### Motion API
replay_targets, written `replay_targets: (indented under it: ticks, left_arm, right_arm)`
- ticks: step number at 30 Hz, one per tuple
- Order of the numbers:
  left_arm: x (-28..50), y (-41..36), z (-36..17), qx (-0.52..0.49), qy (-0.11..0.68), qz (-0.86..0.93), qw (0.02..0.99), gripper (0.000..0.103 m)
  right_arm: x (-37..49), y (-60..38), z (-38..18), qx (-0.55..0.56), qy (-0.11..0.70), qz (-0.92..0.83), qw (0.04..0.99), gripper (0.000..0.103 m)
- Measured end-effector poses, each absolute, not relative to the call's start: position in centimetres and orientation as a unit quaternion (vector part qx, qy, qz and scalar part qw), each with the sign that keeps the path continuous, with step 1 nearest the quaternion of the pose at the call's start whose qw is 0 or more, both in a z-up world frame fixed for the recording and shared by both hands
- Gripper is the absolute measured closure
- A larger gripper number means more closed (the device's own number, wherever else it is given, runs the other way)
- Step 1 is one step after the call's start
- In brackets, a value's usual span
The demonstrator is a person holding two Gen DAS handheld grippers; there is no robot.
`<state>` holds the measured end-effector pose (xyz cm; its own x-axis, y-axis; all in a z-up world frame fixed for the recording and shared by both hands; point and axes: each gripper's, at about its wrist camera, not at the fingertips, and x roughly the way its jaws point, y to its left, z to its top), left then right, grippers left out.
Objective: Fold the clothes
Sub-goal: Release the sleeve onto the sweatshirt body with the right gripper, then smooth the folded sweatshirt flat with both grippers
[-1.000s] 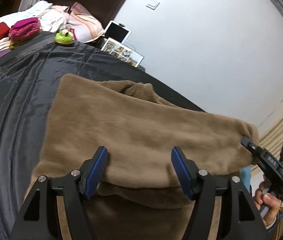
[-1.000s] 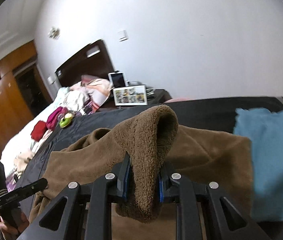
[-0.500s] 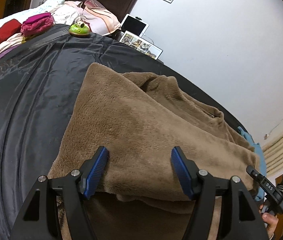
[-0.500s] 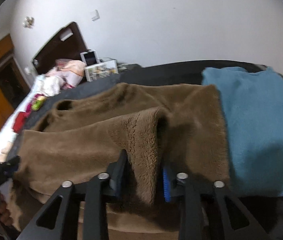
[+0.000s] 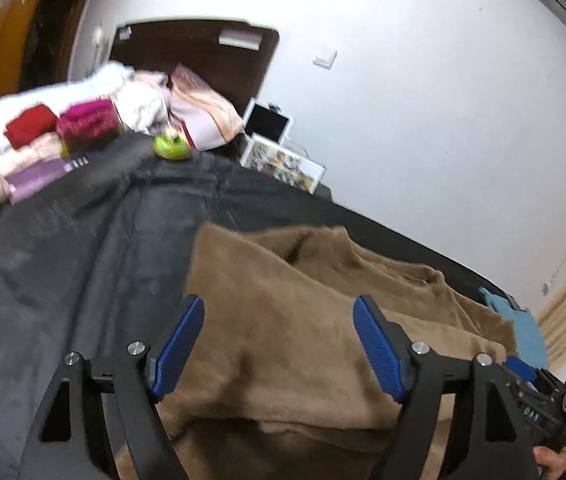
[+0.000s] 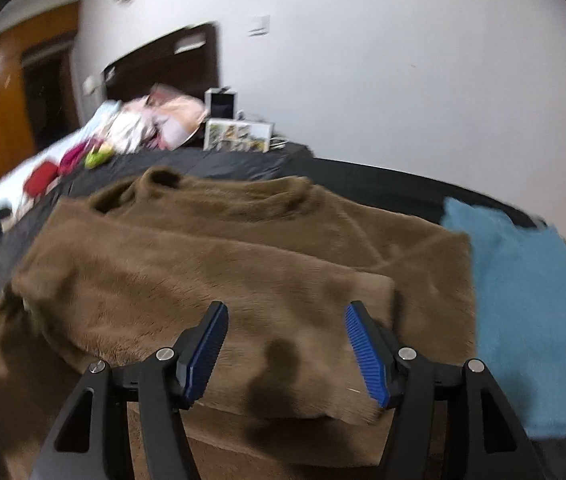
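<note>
A brown fleece garment point(image 5: 295, 320) lies on a black bed cover point(image 5: 63, 272), with its lower part folded up over the body; it also shows in the right wrist view point(image 6: 211, 264). My left gripper point(image 5: 279, 344) is open and empty, just above the folded edge at the garment's left side. My right gripper point(image 6: 285, 348) is open and empty above the folded edge near the garment's right side. The right gripper's body also shows at the lower right of the left wrist view point(image 5: 539, 404).
A blue towel-like cloth point(image 6: 523, 304) lies right of the brown garment. Folded red and pink clothes point(image 5: 63, 128), a green toy point(image 5: 171, 146), pillows, a tablet and a photo frame point(image 5: 283, 162) sit at the bed's far end by the dark headboard. A white wall runs along the right.
My right gripper has opened and let go of the brown fold, which now lies flat on the garment. Both grippers have drawn back slightly. The left stayed open.
</note>
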<state>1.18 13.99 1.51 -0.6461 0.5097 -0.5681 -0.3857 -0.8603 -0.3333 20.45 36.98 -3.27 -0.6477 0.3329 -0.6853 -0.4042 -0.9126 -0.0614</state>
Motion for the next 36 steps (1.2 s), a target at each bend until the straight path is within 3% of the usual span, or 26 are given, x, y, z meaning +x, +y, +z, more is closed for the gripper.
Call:
replay_targets:
  ticks: [6, 14, 19, 24, 30, 33, 36]
  left_arm:
    - [-0.4, 15.6, -1.1, -0.409, -0.08, 0.871, 0.26, 0.022]
    - [-1.6, 18.1, -4.1, -0.472, -0.037, 0.844, 0.253, 0.022]
    - [-0.9, 19.6, -4.6, -0.456, 0.018, 0.857, 0.24, 0.016]
    - [-0.1, 20.8, -5.1, -0.44, 0.067, 0.864, 0.234, 0.002]
    - [0.1, 21.0, -5.1, -0.437, 0.082, 0.866, 0.229, 0.001]
    - [0.2, 21.2, -5.1, -0.435, 0.084, 0.867, 0.228, 0.001]
    - [0.1, 21.2, -5.1, -0.435, 0.083, 0.867, 0.229, 0.001]
  right_arm:
    - [19.1, 37.8, -6.5, -0.427, 0.054, 0.88, 0.203, 0.038]
    - [19.4, 37.2, -7.3, -0.427, 0.025, 0.882, 0.198, 0.036]
    - [19.4, 37.4, -7.2, -0.426, 0.028, 0.883, 0.197, 0.036]
    - [19.6, 37.3, -7.0, -0.424, 0.03, 0.883, 0.2, 0.036]
    - [21.8, 35.4, -5.0, -0.403, 0.031, 0.89, 0.211, 0.035]
    - [22.1, 34.7, -5.5, -0.412, 0.017, 0.886, 0.212, 0.025]
    - [22.4, 34.0, -6.0, -0.421, 0.002, 0.882, 0.213, 0.025]
